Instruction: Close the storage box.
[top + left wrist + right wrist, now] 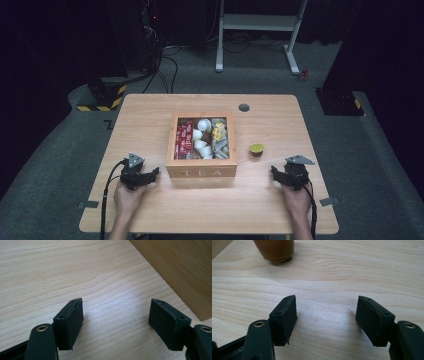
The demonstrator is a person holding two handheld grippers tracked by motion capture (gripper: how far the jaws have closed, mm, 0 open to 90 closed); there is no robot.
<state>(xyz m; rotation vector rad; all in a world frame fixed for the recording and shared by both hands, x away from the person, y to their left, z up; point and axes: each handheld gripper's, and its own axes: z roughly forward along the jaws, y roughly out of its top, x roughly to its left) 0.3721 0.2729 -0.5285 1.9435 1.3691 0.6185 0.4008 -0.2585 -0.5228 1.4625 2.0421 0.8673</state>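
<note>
Both pairs of jaws stand wide apart with nothing between them but bare wood. In the left gripper view the left gripper hovers low over the pale grain, and the flat wooden side of the tea box fills the upper right of the frame, near the right-hand jaw but not touching it. In the right gripper view the right gripper is just as open, and the brown body of a coffee capsule stands at the upper left edge, upright on the bench and well clear of the pads.

From the high view, the left gripper sits at lower left of centre, just beside the front left corner of the tea box, with the hand behind it. The right gripper is at lower right, its hand coming up from the bottom edge. The coffee capsule (yellow-green lid upward) stands alone to the right of the box, between it and the right gripper.

The box sits mid-bench, open-topped, with red packets in its left compartment, white pods in the middle and yellowish sachets to the right. A grey grommet marks the bench behind it.
</note>
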